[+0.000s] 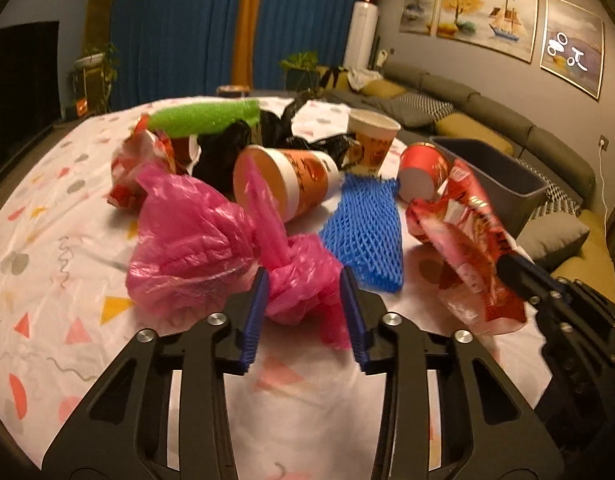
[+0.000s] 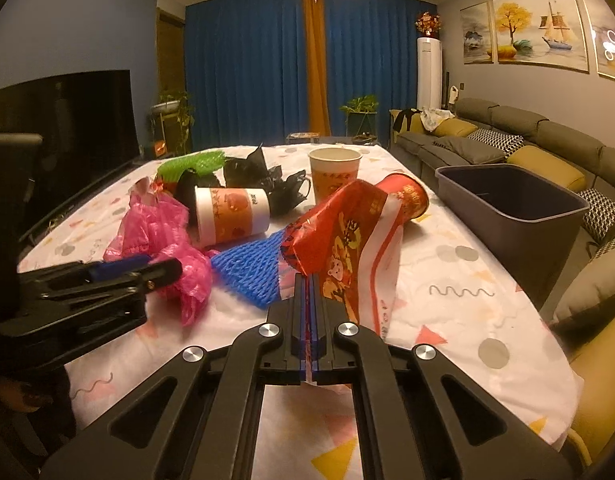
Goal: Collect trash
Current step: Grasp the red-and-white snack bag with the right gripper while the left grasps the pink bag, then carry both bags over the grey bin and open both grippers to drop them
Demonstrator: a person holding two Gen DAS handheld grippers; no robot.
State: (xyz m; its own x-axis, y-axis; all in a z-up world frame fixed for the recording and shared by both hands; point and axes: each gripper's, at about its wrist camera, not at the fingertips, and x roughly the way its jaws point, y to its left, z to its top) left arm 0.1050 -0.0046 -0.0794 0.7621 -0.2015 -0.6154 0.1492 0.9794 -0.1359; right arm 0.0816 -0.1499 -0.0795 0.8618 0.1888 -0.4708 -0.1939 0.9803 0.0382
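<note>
Left gripper (image 1: 303, 280): fingers spread around the pink plastic bag (image 1: 195, 240), frame centre.
Right gripper (image 2: 307, 284): red wrapper (image 2: 339, 240) is pinched, frame centre.

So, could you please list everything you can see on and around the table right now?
Crumpled pink plastic bag: one, pink, near table edge, between the left claw's fingers.
Red printed snack wrapper: one, red and white, pinched in the right claw.
Blue foam mesh sleeve: one, blue, flat beside the pink bag.
Green foam mesh sleeve: one, green, far side of pile.
Black plastic bags: number unclear, black, centre.
Paper cups: three; orange-white on its side, orange upright, red on its side.
Grey plastic bin: one, grey, table's right edge.
Patterned white tablecloth: one.
Left claw: open.
Right claw: shut.
</note>
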